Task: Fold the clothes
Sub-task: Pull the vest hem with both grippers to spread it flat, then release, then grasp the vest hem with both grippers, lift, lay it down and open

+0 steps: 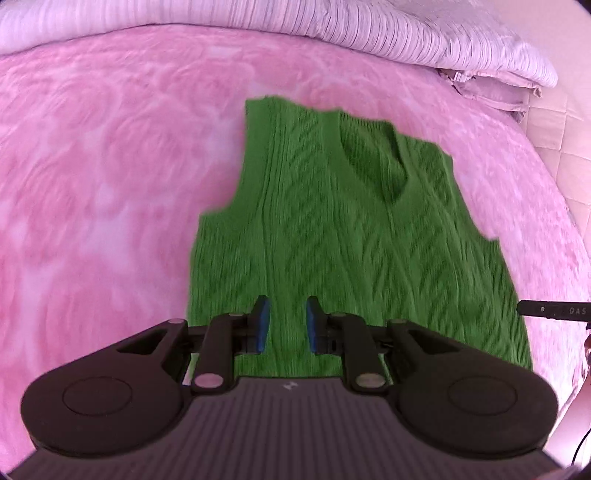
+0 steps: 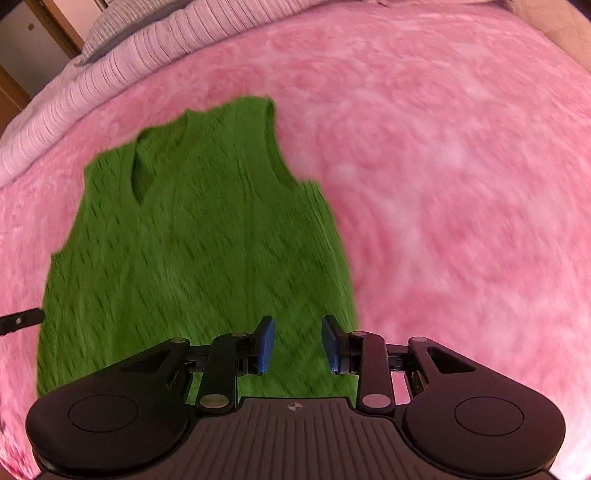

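A green knitted sleeveless vest (image 1: 332, 229) lies flat on the pink bedspread, V-neck away from me; it also shows in the right wrist view (image 2: 192, 236). My left gripper (image 1: 288, 325) is open and empty, hovering over the vest's hem near its left side. My right gripper (image 2: 297, 343) is open and empty, over the hem near the vest's right edge. Each gripper's tip shows in the other's view: the right gripper's tip (image 1: 550, 309) at the right edge and the left gripper's tip (image 2: 22, 320) at the left edge.
The pink fluffy bedspread (image 1: 92, 184) spreads wide around the vest (image 2: 461, 184). A ribbed pale quilt (image 1: 332, 26) is bunched along the far side (image 2: 110, 62). A wooden door frame (image 2: 55, 29) stands beyond the bed's corner.
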`<state>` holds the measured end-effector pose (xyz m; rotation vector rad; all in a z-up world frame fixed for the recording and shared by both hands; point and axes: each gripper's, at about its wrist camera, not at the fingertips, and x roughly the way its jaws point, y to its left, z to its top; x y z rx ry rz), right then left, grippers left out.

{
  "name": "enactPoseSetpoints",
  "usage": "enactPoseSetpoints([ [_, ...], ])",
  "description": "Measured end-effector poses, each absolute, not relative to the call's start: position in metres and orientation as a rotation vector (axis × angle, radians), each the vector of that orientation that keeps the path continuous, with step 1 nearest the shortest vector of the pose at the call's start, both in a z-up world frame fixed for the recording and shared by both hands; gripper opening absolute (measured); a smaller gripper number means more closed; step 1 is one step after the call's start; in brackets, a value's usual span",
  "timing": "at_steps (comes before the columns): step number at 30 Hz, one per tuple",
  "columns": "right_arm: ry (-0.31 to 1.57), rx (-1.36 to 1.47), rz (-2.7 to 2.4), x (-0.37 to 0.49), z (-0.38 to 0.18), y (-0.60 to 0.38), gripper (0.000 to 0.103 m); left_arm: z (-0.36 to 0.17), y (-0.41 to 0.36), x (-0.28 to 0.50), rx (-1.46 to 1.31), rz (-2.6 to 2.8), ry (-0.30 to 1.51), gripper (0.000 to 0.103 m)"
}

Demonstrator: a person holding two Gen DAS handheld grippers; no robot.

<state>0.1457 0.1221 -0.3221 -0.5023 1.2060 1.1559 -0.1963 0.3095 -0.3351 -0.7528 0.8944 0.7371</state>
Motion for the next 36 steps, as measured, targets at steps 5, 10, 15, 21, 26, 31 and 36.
enactPoseSetpoints([
  [5, 1.201, -0.461, 1.212, 0.157, -0.324, 0.168, 0.032, -0.338, 0.353, -0.169, -0.727, 0.703, 0.901, 0.016],
  [10, 1.193, -0.429, 1.257, 0.171, -0.333, 0.213, 0.032, -0.348, 0.381, -0.147, -0.728, 0.717, 0.907, 0.016],
  [15, 1.193, -0.422, 1.279, 0.191, -0.36, 0.253, 0.032, -0.355, 0.397, -0.133, -0.737, 0.728, 0.913, 0.016],
  [21, 1.109, -0.56, 1.346, 0.187, -0.366, 0.272, 0.004, -0.361, 0.408, -0.123, -0.742, 0.722, 0.931, 0.016],
  [26, 1.201, -0.514, 1.266, 0.221, -0.37, 0.27, 0.006, -0.363, 0.416, -0.13, -0.751, 0.734, 0.913, 0.017],
  [31, 1.182, -0.45, 1.293, 0.228, -0.363, 0.277, 0.027, -0.365, 0.435, -0.15, -0.794, 0.786, 0.834, 0.024],
  [36, 1.261, -0.257, 1.271, 0.246, -0.372, 0.292, 0.05, -0.383, 0.465, -0.164, -0.928, 0.758, 0.702, 0.024],
])
